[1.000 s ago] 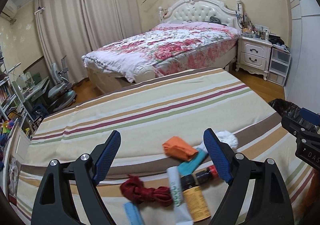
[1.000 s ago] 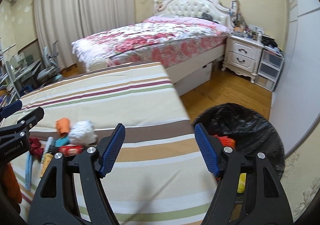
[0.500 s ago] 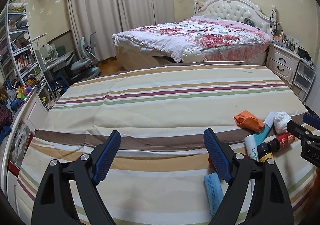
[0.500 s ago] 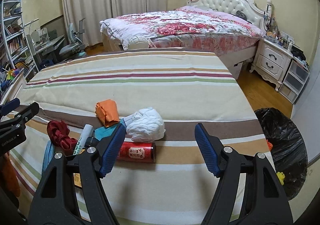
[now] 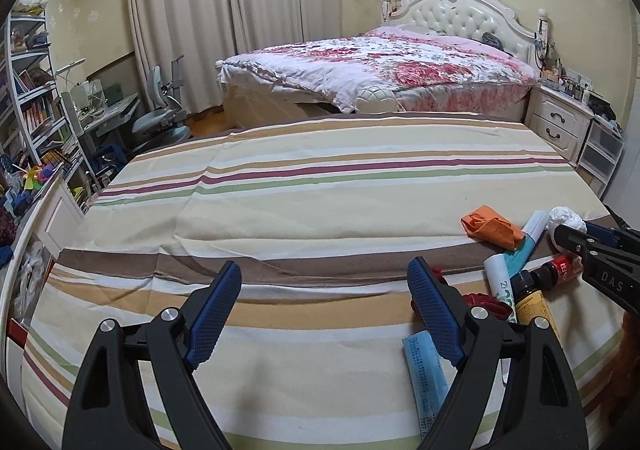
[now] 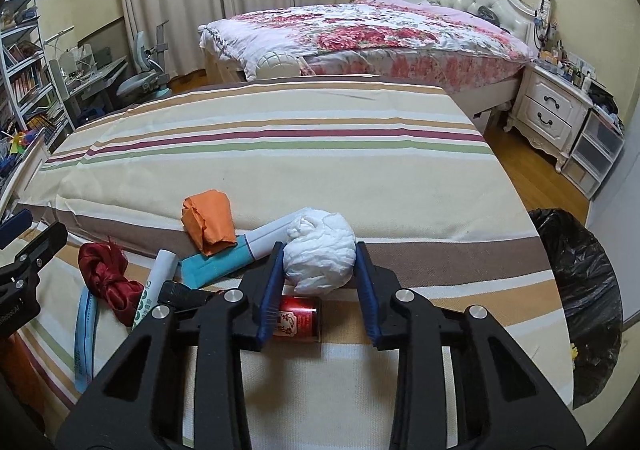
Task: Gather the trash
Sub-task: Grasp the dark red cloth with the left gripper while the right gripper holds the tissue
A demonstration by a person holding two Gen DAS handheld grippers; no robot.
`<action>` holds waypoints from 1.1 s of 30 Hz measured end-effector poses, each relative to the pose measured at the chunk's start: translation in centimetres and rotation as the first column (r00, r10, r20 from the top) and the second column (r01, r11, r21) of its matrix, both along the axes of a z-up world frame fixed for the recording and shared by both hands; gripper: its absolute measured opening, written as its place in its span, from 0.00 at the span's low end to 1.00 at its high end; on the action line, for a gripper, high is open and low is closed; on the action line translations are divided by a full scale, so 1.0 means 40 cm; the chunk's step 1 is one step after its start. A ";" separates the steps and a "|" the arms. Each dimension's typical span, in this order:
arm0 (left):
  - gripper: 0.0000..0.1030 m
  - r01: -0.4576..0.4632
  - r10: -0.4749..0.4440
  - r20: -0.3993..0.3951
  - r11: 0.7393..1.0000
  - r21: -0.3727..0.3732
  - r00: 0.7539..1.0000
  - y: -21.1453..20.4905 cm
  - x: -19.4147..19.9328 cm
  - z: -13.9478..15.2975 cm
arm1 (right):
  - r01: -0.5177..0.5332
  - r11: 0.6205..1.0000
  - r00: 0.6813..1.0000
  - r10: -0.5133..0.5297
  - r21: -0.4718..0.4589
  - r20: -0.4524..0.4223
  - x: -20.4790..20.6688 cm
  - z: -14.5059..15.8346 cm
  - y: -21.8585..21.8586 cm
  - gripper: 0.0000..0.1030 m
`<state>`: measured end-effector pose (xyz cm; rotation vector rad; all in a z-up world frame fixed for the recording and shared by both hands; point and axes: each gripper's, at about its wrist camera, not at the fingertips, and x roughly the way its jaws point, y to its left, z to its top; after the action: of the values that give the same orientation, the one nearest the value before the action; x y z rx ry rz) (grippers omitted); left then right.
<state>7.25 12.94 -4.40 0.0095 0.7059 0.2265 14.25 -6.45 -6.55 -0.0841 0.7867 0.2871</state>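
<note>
Right wrist view showed the right claw point(image 6: 320, 274) pinching a soft, light white tissue wad point(image 6: 320, 256) at its middle, beside the red can point(image 6: 298, 318).

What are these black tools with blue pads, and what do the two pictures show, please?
They are two hand-held grippers; a person carries one in each hand. Each has a camera looking forward along its two fingers.

Left camera: the left gripper is open over the striped cloth, holding nothing.

Right camera: the right gripper has closed its fingers around a white wad.

Beside the wad lie an orange wrapper, a red can, a red ribbon, a teal box and a white tube. A black-lined bin stands on the floor to the right.
</note>
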 end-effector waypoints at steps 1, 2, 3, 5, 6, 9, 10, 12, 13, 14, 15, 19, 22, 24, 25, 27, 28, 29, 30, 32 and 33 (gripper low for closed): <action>0.80 0.004 -0.004 0.000 1.000 0.001 1.000 -0.004 0.000 0.001 | 0.004 1.000 1.000 -0.004 0.001 0.003 -0.001 0.000 -0.005 0.32; 0.80 0.008 -0.008 0.000 1.000 0.001 1.000 -0.007 -0.003 0.000 | 0.009 1.000 1.000 -0.009 0.003 0.007 -0.002 0.003 -0.011 0.32; 0.80 0.014 -0.014 0.000 1.000 0.002 1.000 -0.013 -0.004 0.001 | 0.014 1.000 1.000 -0.014 0.004 0.011 -0.005 0.005 -0.016 0.32; 0.80 0.027 -0.027 0.000 1.000 0.004 1.000 -0.026 -0.005 0.003 | 0.027 1.000 0.999 -0.027 0.006 0.021 -0.009 0.010 -0.032 0.32; 0.80 0.033 -0.033 0.000 0.999 0.005 0.999 -0.032 -0.006 0.003 | 0.033 0.999 0.999 -0.033 0.008 0.024 -0.011 0.012 -0.042 0.32; 0.80 0.058 -0.058 -0.004 0.998 0.006 0.998 -0.054 -0.009 0.002 | 0.052 0.999 0.998 -0.052 0.016 0.030 -0.022 0.017 -0.069 0.32; 0.80 0.066 -0.066 -0.007 0.998 0.007 0.998 -0.061 -0.009 0.000 | 0.056 0.998 0.998 -0.056 0.018 0.031 -0.026 0.018 -0.077 0.32; 0.80 0.080 -0.080 -0.011 0.997 0.014 0.997 -0.076 -0.011 -0.001 | 0.064 0.998 0.997 -0.064 0.016 0.036 -0.038 0.018 -0.090 0.32; 0.80 0.088 -0.087 -0.012 0.996 0.016 0.996 -0.083 -0.013 -0.002 | 0.067 0.998 0.997 -0.067 0.013 0.038 -0.043 0.016 -0.097 0.32; 0.80 0.093 -0.093 -0.014 0.996 0.018 0.996 -0.089 -0.014 -0.003 | 0.070 0.997 0.997 -0.071 0.013 0.039 -0.050 0.014 -0.103 0.32; 0.80 0.099 -0.099 -0.016 0.995 0.020 0.995 -0.096 -0.017 -0.005 | 0.074 0.997 0.996 -0.074 0.016 0.039 -0.056 0.014 -0.110 0.32; 0.80 0.114 -0.112 -0.046 0.992 0.045 0.993 -0.119 -0.014 -0.025 | 0.083 0.996 0.996 -0.084 0.023 0.039 -0.070 0.012 -0.132 0.32; 0.80 0.123 -0.117 -0.084 0.990 0.067 0.989 -0.128 -0.006 -0.047 | 0.086 0.996 0.995 -0.087 0.028 0.040 -0.077 0.011 -0.141 0.32; 0.80 0.123 -0.114 -0.096 0.989 0.084 0.989 -0.132 -0.002 -0.052 | 0.086 0.996 0.995 -0.087 0.029 0.040 -0.079 0.010 -0.143 0.32; 0.80 0.122 -0.112 -0.104 0.989 0.088 0.988 -0.131 0.003 -0.052 | 0.085 0.996 0.995 -0.086 0.028 0.039 -0.078 0.008 -0.143 0.32; 0.80 0.119 -0.108 -0.118 0.988 0.094 0.987 -0.126 0.010 -0.056 | 0.084 0.996 0.996 -0.085 0.029 0.038 -0.084 0.007 -0.148 0.32; 0.80 0.116 -0.104 -0.124 0.988 0.097 0.987 -0.123 0.012 -0.058 | 0.083 0.996 0.996 -0.085 0.029 0.038 -0.084 0.007 -0.148 0.32; 0.80 0.112 -0.099 -0.129 0.989 0.095 0.987 -0.117 0.016 -0.060 | 0.082 0.996 0.996 -0.083 0.028 0.038 -0.086 0.006 -0.148 0.32; 0.80 0.108 -0.096 -0.132 0.990 0.086 0.987 -0.112 0.020 -0.061 | 0.082 0.996 0.996 -0.083 0.026 0.037 -0.088 0.006 -0.146 0.32; 0.80 0.099 -0.089 -0.135 0.993 0.070 0.987 -0.098 0.030 -0.059 | 0.080 0.996 0.996 -0.081 0.025 0.034 -0.087 0.003 -0.146 0.32; 0.80 0.095 -0.085 -0.134 0.993 0.067 0.987 -0.092 0.034 -0.058 | 0.079 0.997 0.996 -0.079 0.024 0.031 -0.085 0.002 -0.144 0.32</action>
<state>8.61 9.25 -6.71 0.1272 0.8259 0.1662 10.84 -12.20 -6.47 -0.0365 0.7527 0.2191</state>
